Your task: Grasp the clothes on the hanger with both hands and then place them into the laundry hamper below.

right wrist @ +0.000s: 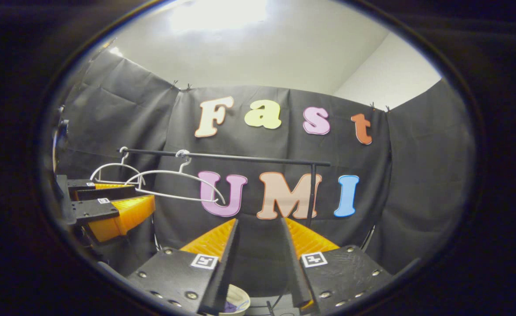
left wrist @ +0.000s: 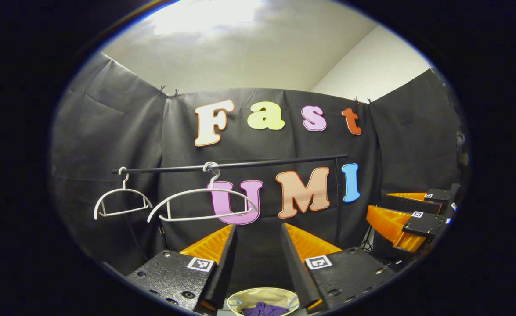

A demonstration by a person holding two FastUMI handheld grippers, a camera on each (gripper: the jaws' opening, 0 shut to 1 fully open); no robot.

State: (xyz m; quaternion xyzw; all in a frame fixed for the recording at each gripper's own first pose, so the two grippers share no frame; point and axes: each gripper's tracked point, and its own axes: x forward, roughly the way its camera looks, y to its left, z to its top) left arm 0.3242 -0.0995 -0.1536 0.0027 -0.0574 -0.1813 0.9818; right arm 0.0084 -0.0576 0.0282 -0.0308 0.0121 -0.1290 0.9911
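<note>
In the left gripper view, my left claw (left wrist: 258, 245) is wide open, its two orange fingers apart with nothing between them. Right below the gap, at the bottom edge, I see the laundry hamper (left wrist: 263, 295), a pale round basket cut off by the edge of the picture. Purple clothes (left wrist: 264, 310) lie inside it; I can see only the top of the pile. Up ahead of the claw a black rail (left wrist: 231, 165) runs across, and two white hangers hang from it, bare: the near hanger (left wrist: 203, 204) straight above my left finger, the far hanger (left wrist: 121, 202) off to the left. To the right I see my right claw (left wrist: 409, 215), side on, partly cut off by the picture edge, its fingers apart. In the right gripper view, my right claw (right wrist: 258, 243) is open too, holding nothing. The hamper (right wrist: 236, 299) peeks out under my left finger, mostly hidden, with a bit of purple cloth (right wrist: 228, 307) showing in it. The rail (right wrist: 222, 156) is ahead and above. The near hanger (right wrist: 174, 184) and far hanger (right wrist: 115, 172) hang up to the left. My left claw (right wrist: 108, 206) is at the far left, partly covering the far hanger.
</note>
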